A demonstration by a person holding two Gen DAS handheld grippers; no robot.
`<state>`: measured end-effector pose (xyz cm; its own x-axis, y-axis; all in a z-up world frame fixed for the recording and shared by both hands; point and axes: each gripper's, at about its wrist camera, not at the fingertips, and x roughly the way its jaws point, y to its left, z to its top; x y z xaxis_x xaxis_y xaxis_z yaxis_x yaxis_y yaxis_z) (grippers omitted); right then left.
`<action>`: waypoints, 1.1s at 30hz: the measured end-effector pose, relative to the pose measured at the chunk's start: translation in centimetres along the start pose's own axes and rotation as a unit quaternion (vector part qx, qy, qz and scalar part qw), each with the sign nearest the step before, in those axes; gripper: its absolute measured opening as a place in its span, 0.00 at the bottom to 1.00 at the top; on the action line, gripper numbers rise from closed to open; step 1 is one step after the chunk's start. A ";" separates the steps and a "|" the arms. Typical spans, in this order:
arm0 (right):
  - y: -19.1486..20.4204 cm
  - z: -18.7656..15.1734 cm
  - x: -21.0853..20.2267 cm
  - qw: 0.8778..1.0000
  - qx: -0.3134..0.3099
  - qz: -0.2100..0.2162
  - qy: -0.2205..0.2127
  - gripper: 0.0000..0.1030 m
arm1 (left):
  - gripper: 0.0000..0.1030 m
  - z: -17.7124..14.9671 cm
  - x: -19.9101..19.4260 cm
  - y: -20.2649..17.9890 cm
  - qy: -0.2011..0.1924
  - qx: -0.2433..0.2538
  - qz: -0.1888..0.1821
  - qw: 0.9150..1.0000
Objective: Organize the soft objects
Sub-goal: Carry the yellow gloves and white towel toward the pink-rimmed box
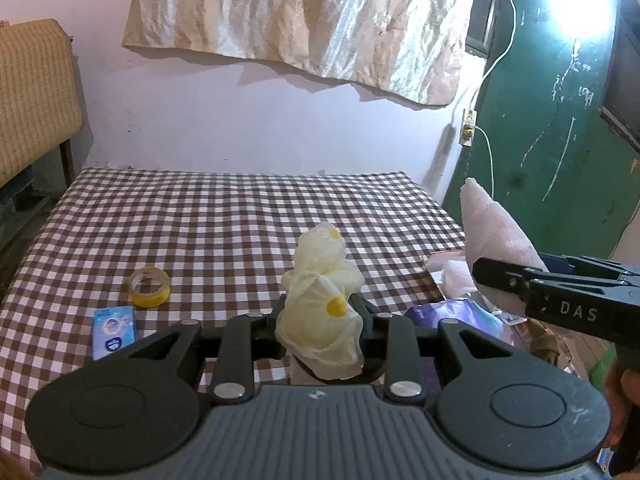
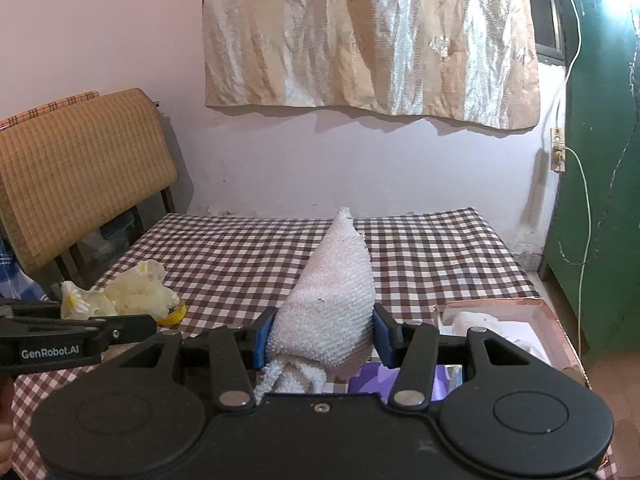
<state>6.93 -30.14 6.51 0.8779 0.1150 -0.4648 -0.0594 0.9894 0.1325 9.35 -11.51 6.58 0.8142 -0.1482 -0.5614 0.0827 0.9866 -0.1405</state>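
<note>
We see the left claw [image 1: 320,320] clenched on a crumpled cream daisy cloth [image 1: 320,312] and the right claw [image 2: 324,336] gripping a folded white towel [image 2: 332,300], both above the checked surface [image 1: 220,216], where loose folds could slip free

Both wrist views toward checkered table [image 1: 240,216]

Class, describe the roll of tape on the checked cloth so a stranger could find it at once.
Start at the table under the brown-and-white checked cloth. Left of the left gripper and its pale yellow fabric lies the roll of tape, just beyond a small blue packet. It is the only yellow ring there.
</note>
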 end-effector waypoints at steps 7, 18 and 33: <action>-0.8 -0.2 -0.5 1.000 0.005 -0.010 -0.002 0.58 | 0.30 0.2 0.5 -0.9 0.003 0.010 -0.013 1.000; -2.7 -0.5 -1.0 1.000 0.015 -0.024 -0.002 0.58 | 0.30 0.2 1.4 -2.8 0.008 0.027 -0.029 0.999; -6.4 -1.4 -1.9 0.998 0.035 -0.051 -0.004 0.58 | 0.30 0.1 2.8 -5.8 0.020 0.047 -0.057 0.997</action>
<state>5.00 -36.52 5.37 0.8810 0.0124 -0.4729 0.0641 0.9873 0.1452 11.24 -17.60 5.85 0.7731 -0.2604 -0.5784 0.2286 0.9650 -0.1289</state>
